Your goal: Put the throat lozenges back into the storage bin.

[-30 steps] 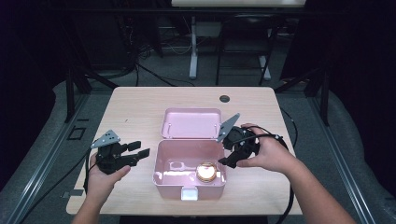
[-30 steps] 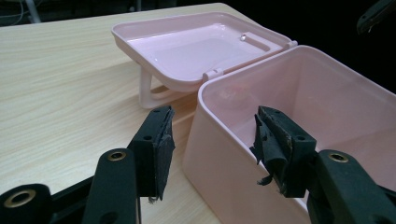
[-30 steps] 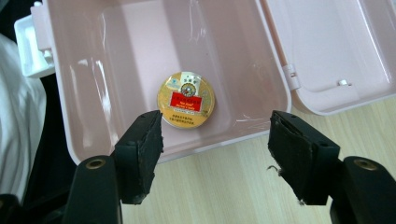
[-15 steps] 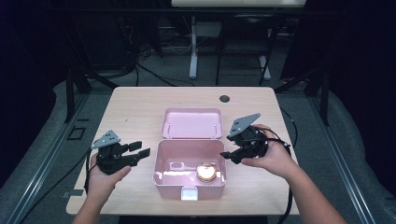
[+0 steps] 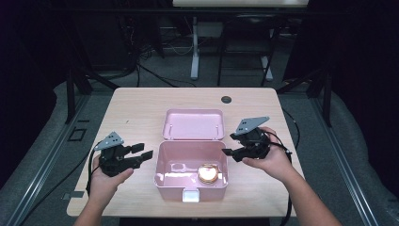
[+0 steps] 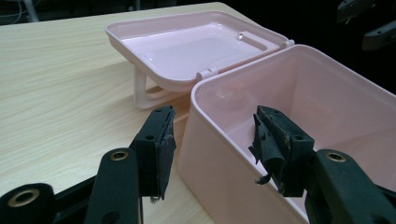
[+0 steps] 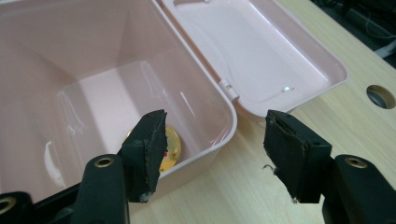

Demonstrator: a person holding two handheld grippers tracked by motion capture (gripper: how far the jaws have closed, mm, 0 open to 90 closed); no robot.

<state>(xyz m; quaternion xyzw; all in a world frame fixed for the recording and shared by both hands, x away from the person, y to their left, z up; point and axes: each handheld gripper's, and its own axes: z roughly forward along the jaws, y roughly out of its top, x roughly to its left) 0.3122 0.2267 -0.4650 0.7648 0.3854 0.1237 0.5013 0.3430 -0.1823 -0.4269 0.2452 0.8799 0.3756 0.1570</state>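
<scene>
1. The pink box [image 5: 192,169] stands open on the table [image 5: 141,108], between the two grippers; its lid [image 5: 194,124] lies folded back flat on the far side, hinged to the rear wall.

2. The right gripper [image 5: 234,149] sits just beside the box's right wall, near the rear right corner. From its own camera the corner rim [image 7: 224,140] lies straight ahead, with one jaw over the inside of the box and the other over bare table outside.

3. Its jaws have just been closing a little, yet they stand well apart with nothing pressed between the pads; the wall is in line with the gap but is not gripped.

4. Inside the box a round golden object [image 5: 207,173] rests on the floor, toward the right half. From the right gripper it lies below and slightly inward, just past the near jaw [image 7: 169,147]. The rest of the floor looks bare apart from bright glare.

5. The left gripper [image 5: 142,154] hangs just off the box's left wall, jaws wide apart and empty; the left rim [image 6: 219,126] runs between them in its view.

6. The golden object is nearer the right hand, so I judge a reach down and inward from that side the likelier move.
</scene>
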